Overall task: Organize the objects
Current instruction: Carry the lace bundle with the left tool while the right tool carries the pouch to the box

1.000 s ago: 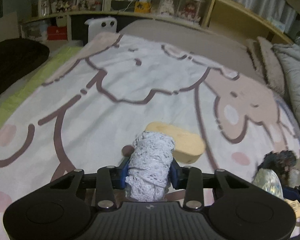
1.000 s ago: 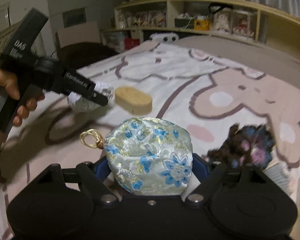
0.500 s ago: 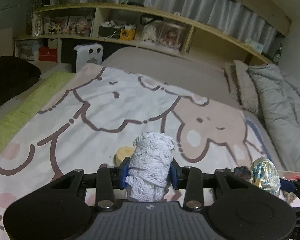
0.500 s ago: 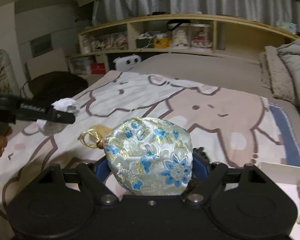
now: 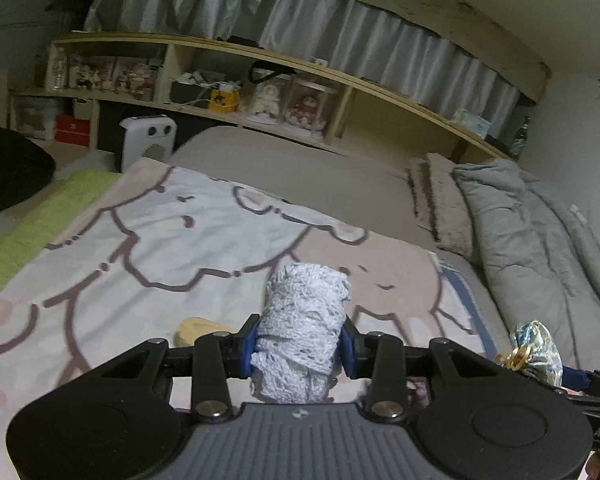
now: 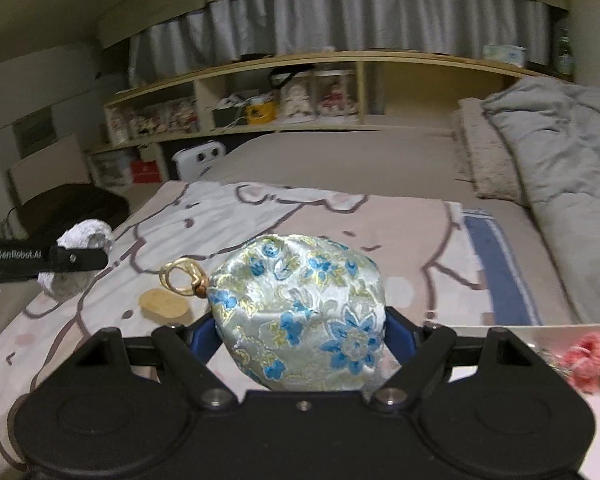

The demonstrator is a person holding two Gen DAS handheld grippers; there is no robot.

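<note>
- Clearly, in the left wrist view the left tool (image 5: 300, 350) has its blue pads closed against both sides of a white lace roll (image 5: 303, 328), which stands upright between them — gripped low on its body, I judge, so it will not slump or unwind while carried.
- Below it lies the cartoon blanket (image 5: 148, 240) on the bed; a tan wooden oval (image 5: 198, 330) rests on the blanket at about 9 o'clock from the roll, apart from it and partly hidden by the tool's frame.
- At 3 o'clock, near the frame edge, the brocade pouch (image 5: 538, 350) shows with its gold ring (image 5: 514, 358) — both loads are held off the bed, probably on their way to a common spot.
- In the right wrist view the right tool (image 6: 300, 336) is closed to about the pouch's width, pinching the blue-flowered pouch by its lower half; the ring hangs free at 10 o'clock of it.
- At 9 o'clock the left tool appears side-on, the lace roll in its tips, above the blanket.
- At 4 o'clock a pale tray (image 6: 548, 334) edge shows with a pink knitted piece (image 6: 590, 362) lying in it; judged as the likely place for sorted items, though I cannot tell its layout.
</note>
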